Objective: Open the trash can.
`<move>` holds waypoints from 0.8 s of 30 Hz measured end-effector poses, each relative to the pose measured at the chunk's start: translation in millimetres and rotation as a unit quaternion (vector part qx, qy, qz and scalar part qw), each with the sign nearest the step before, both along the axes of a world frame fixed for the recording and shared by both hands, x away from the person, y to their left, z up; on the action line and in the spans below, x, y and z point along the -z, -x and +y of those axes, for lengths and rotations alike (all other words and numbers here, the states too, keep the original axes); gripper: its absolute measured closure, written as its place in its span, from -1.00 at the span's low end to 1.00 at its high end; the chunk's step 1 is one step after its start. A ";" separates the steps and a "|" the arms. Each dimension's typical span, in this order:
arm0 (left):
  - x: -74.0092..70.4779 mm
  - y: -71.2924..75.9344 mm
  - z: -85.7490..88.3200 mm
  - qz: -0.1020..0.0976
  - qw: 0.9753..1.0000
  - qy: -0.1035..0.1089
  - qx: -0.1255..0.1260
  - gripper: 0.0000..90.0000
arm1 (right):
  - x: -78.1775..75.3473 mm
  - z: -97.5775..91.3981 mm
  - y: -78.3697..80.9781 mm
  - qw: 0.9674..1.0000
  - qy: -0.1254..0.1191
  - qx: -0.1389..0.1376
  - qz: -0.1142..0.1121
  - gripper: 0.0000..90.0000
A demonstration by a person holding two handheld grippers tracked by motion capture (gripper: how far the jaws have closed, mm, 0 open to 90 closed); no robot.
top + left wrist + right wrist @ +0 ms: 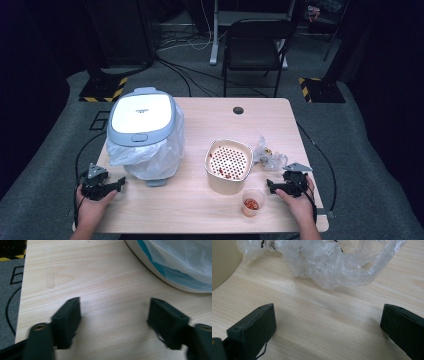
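Left hand-held gripper (121, 183): jaws apart over bare worktop (200, 210), nothing between them.
Ahead of it: the bin (145, 134) with its white liner bag stands near, blocking the way forward and to the right.
Left edge: a narrow bare strip runs between the bin and the worktop's edge.
Right hand-held gripper (270, 186): jaws wide apart, bare wood between them.
Ahead of it: crumpled clear plastic bag (329, 262) lies close in front.
Inner side: small cup (252, 202) just beside; the beige perforated container (228, 165) stands beyond it.
Middle: open wood between bin and container, and along the near edge.
Far side: bare up to the round hole (238, 110).
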State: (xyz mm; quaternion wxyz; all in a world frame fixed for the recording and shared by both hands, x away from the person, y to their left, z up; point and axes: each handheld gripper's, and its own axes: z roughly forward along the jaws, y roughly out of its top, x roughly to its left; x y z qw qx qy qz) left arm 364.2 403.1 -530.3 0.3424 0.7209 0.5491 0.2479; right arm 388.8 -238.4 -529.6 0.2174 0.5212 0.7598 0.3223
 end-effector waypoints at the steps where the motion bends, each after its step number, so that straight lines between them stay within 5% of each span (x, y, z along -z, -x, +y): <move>1: -0.6 0.6 1.1 0.001 1.000 0.009 -0.004 -0.26 | 0.0 -0.2 -0.3 1.000 0.001 -0.002 0.000 -1.00; 3: -3.5 2.7 7.4 0.010 0.999 0.048 -0.003 0.18 | -0.1 0.1 0.0 1.000 0.000 0.000 0.001 -1.00; 7: -7.5 5.5 10.9 0.023 0.998 0.052 -0.002 0.52 | 0.0 0.1 0.0 1.000 0.000 0.000 0.001 -1.00; 9: -14.5 8.3 12.6 0.014 0.998 0.059 0.004 0.68 | 0.0 0.0 0.0 1.000 0.000 0.000 0.000 -1.00; 17: -30.5 14.3 2.9 0.008 0.998 0.041 0.044 1.00 | 0.0 0.1 0.4 1.000 0.001 0.000 0.000 -1.00; 24: -39.1 17.9 -6.0 0.008 0.997 0.039 0.072 1.00 | 0.0 0.2 0.6 1.000 0.001 0.002 0.000 -1.00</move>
